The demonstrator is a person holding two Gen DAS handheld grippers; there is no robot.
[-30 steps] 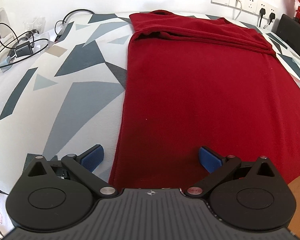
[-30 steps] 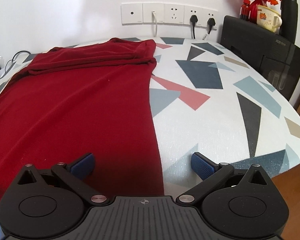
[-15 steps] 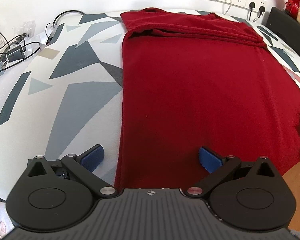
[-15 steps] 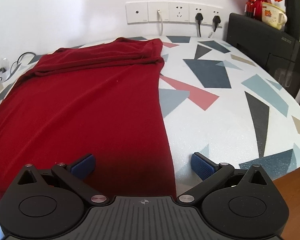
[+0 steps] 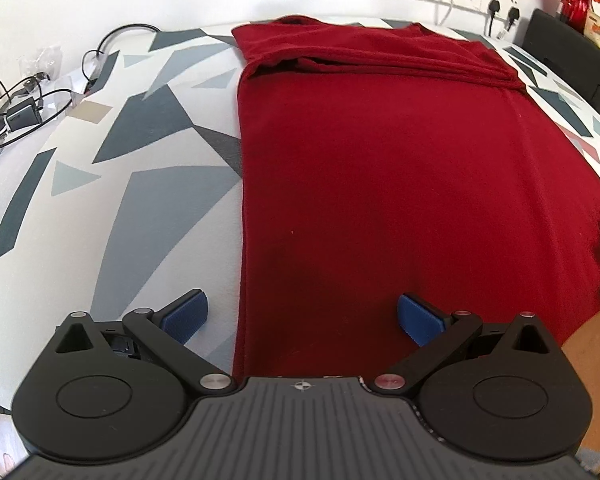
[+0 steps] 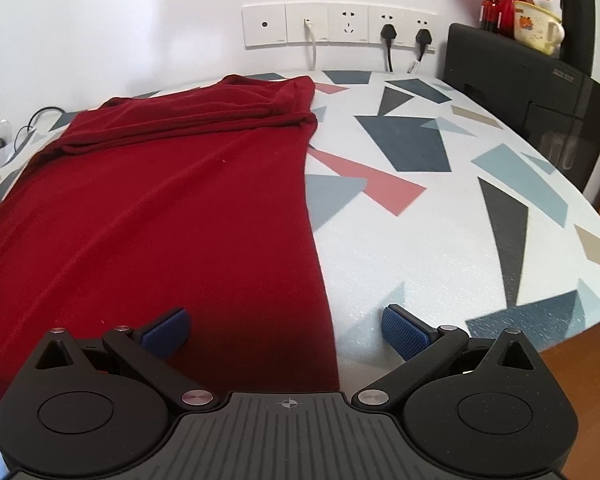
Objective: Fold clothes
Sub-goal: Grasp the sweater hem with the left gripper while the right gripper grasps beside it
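Jaws apart on left gripper (image 5: 302, 314) and right gripper (image 6: 286, 330) | straddling red garment (image 5: 400, 184) edges | nothing held

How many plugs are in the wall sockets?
3. In the right wrist view, a white plug in the second plate, and two black plugs in the last two plates.
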